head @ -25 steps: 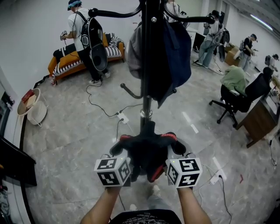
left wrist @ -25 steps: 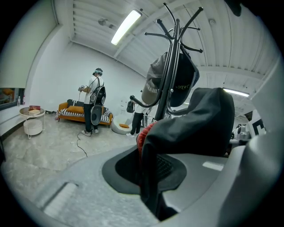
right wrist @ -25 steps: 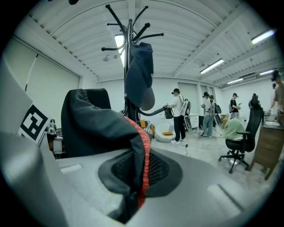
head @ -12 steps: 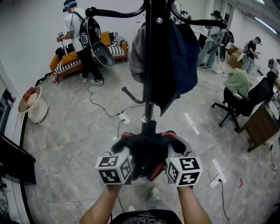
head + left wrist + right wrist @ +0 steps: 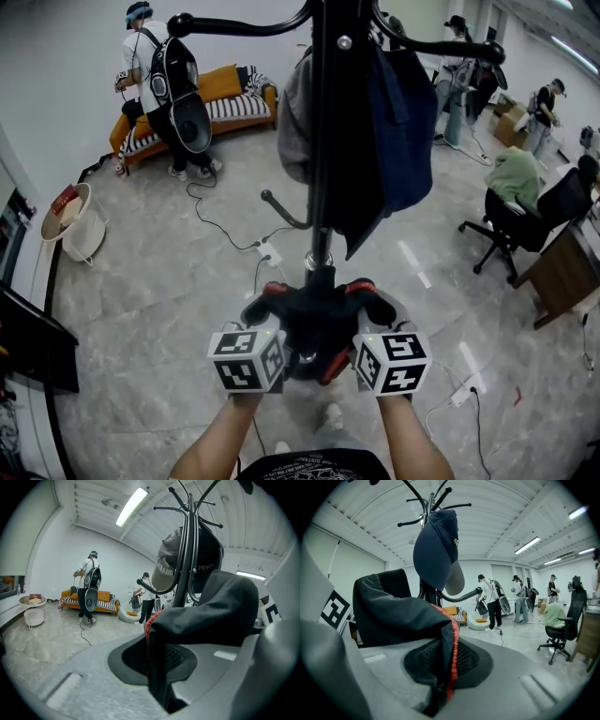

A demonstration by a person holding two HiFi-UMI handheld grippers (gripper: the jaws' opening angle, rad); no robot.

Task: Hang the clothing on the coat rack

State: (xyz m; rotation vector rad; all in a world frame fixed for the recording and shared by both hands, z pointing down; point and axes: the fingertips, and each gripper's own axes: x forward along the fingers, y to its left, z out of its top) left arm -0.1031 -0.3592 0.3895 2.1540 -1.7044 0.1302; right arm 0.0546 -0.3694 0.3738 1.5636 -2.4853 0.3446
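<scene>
A black garment with red trim (image 5: 317, 317) is stretched between both grippers, just in front of the black coat rack pole (image 5: 324, 141). My left gripper (image 5: 262, 305) is shut on the garment's left edge (image 5: 211, 606), and the fabric is pinched in its jaws (image 5: 157, 667). My right gripper (image 5: 377, 305) is shut on the right edge (image 5: 398, 611), with the red trim running down between its jaws (image 5: 443, 677). On the rack hang a grey cap (image 5: 292, 122) and a navy cap (image 5: 438, 545) over dark clothing (image 5: 394, 131). A lower hook (image 5: 281, 211) is bare.
A person with a backpack (image 5: 164, 84) stands by an orange sofa (image 5: 211, 98) at the back left. A seated person on an office chair (image 5: 520, 202) and a desk (image 5: 572, 267) are on the right. Cables and a power strip (image 5: 265, 251) lie on the floor. A basket (image 5: 75, 230) stands at the left.
The rack pole has come slightly closer and both grippers sit a little nearer it with the garment. The person with the backpack has stepped left toward the sofa.
</scene>
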